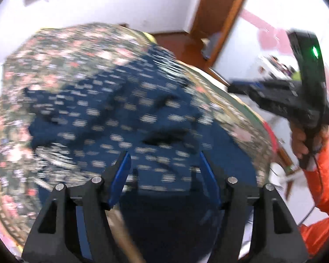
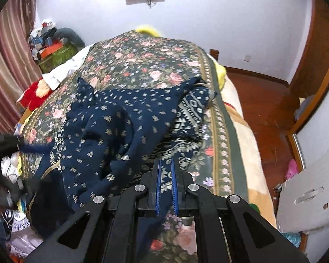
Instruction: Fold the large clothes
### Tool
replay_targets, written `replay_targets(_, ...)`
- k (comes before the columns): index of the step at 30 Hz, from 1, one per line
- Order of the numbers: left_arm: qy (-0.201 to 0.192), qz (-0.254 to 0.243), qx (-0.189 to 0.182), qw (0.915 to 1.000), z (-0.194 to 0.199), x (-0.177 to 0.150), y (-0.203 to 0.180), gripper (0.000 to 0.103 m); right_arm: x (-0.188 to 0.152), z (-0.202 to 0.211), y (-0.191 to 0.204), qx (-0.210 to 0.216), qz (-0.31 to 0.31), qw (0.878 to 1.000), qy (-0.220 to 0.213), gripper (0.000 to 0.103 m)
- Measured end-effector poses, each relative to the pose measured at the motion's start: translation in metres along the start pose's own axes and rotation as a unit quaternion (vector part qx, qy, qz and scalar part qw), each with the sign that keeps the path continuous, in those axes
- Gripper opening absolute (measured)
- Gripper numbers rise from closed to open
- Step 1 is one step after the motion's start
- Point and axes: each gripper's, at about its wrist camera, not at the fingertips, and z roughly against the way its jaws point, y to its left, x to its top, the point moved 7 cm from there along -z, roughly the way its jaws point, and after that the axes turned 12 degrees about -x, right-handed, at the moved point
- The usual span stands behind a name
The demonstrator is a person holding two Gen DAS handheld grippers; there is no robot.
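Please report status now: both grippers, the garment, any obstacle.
Left gripper open above navy patterned garment. Right gripper nearly shut, grip unclear. Garment crumpled on floral bedspread, unfolded. No obstacle seen.

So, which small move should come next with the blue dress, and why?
Probably lower the left gripper and close its open jaws on the crumpled blue dress, because the right gripper looks already shut on one edge; then it can be spread on the bed.
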Motion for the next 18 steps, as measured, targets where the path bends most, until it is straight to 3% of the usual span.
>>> replay_targets(3,-0.020,0.049,0.059,0.9969,0.008,-0.001,0.056,0.071,-0.004,-0.016,0.008,-0.011,0.019,1.000,0.020,0.005)
replay_targets(6,-0.007,0.112,0.106,0.9881,-0.004,-0.013,0.118,0.071,-0.011,-0.040,0.009,-0.024,0.031,0.998,0.050,0.005)
replay_targets(7,-0.002,0.135,0.099,0.9859,-0.011,-0.017,0.130,0.071,-0.014,-0.047,0.007,-0.032,0.030,0.997,0.061,0.005)
replay_targets(9,0.004,0.190,0.044,0.9808,-0.031,-0.023,0.147,0.070,-0.018,-0.061,0.001,-0.046,0.025,0.995,0.079,0.005)
replay_targets(11,-0.008,0.231,-0.003,0.9730,-0.044,-0.023,0.157,0.061,-0.021,-0.068,-0.003,-0.048,0.017,0.995,0.090,0.005)
replay_targets(13,-0.020,0.237,-0.011,0.9712,-0.049,-0.019,0.161,0.038,-0.024,-0.075,-0.008,-0.050,0.009,0.994,0.099,0.005)
replay_targets(15,-0.035,0.223,-0.014,0.9741,-0.050,-0.011,0.158,0.025,-0.024,-0.078,-0.010,-0.052,0.008,0.993,0.104,0.005)
replay_targets(16,-0.040,0.207,-0.008,0.9775,-0.050,-0.009,0.156,0.011,-0.023,-0.079,-0.010,-0.052,0.010,0.993,0.106,0.005)
replay_targets(18,-0.047,0.163,0.008,0.9854,-0.043,-0.003,0.147,0.003,-0.021,-0.080,-0.008,-0.051,0.016,0.992,0.110,0.005)
